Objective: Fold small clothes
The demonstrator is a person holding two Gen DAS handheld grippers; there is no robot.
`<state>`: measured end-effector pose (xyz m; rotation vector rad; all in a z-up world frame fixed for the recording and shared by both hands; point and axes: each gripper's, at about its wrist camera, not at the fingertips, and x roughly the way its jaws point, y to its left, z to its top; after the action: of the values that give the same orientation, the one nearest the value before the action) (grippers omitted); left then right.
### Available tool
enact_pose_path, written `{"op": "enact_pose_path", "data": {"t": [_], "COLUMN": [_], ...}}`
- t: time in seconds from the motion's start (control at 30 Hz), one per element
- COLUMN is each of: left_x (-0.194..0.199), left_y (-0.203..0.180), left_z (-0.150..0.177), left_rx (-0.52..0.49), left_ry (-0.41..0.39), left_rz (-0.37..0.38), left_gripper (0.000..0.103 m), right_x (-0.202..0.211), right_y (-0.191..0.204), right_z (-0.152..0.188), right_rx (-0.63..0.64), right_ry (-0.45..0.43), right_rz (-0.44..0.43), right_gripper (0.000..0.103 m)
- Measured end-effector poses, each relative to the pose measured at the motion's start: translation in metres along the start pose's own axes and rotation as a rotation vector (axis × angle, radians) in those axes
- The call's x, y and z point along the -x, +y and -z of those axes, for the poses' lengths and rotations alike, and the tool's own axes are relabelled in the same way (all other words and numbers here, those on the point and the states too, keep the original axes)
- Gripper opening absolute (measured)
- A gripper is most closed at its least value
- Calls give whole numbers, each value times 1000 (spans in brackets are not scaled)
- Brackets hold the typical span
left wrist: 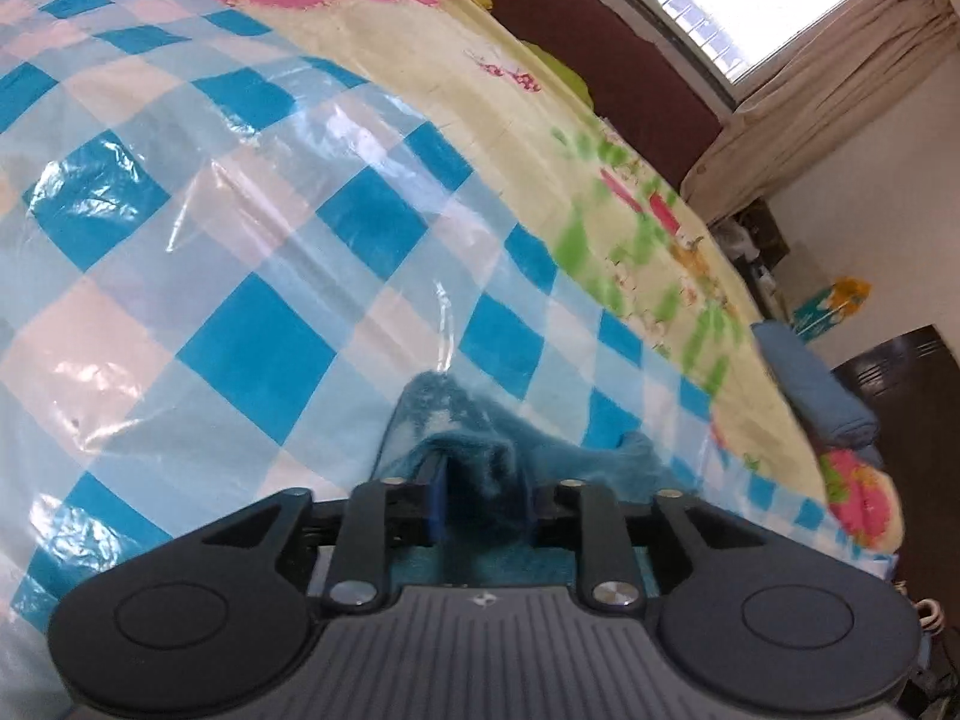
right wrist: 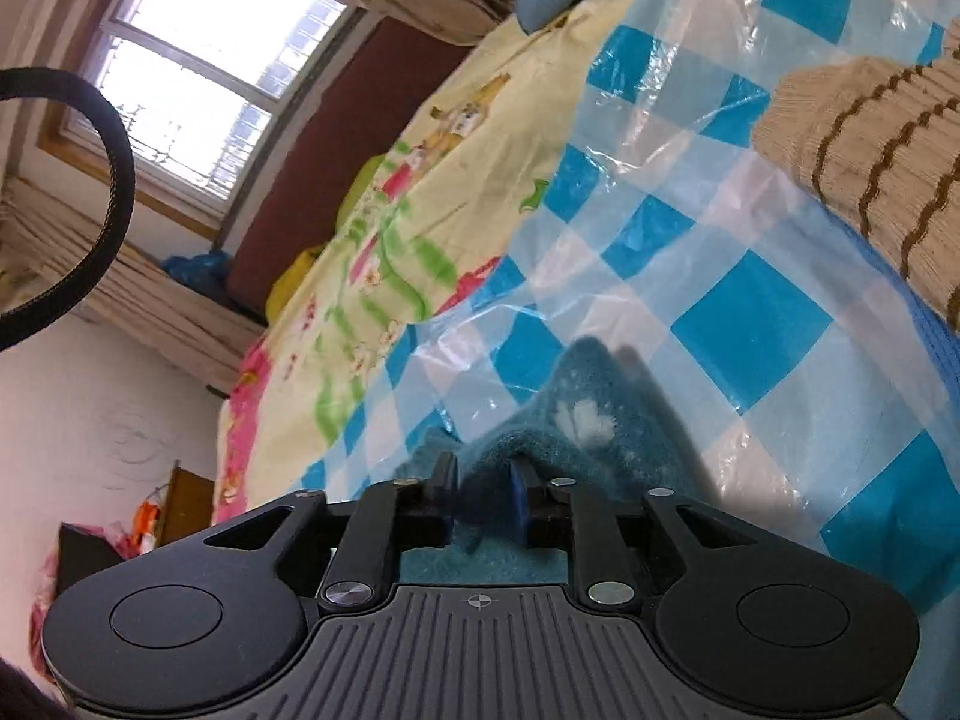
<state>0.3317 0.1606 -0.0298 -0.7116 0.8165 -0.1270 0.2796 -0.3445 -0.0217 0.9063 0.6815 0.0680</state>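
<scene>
A small fuzzy teal garment [left wrist: 480, 426] with pale spots lies on the blue-and-white checked plastic sheet [left wrist: 252, 228] on the bed. My left gripper [left wrist: 483, 498] is shut on one bunched edge of it. In the right wrist view the same teal garment [right wrist: 576, 414] is pinched in my right gripper [right wrist: 483, 498], which is shut on another edge. Most of the garment is hidden under the gripper bodies.
A beige knit garment [right wrist: 870, 168] with brown wavy stripes lies on the sheet at the right. A yellow cartoon bedspread [left wrist: 600, 138] lies beyond the sheet, with a blue pillow [left wrist: 810, 384], a dark headboard [left wrist: 600, 18] and a window [right wrist: 198, 66] behind.
</scene>
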Motion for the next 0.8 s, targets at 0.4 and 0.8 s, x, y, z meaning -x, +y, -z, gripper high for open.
{"op": "enact_pose_path", "data": {"t": [0.4,0.8], "left_x": [37,14], "left_y": [-16,-14], "left_z": [3,25], "left_rx": [-148,-316], "left_ry": [-68,18], "left_rz": [-49,-174], "left_gripper": [62,63], "right_x": [-8,-42], "right_y": [39,39], "right_z": [18,21], "right_rx": [471,583], "right_ry": [-16,57], "right_rz": [167,284], "right_gripper": [56,27]}}
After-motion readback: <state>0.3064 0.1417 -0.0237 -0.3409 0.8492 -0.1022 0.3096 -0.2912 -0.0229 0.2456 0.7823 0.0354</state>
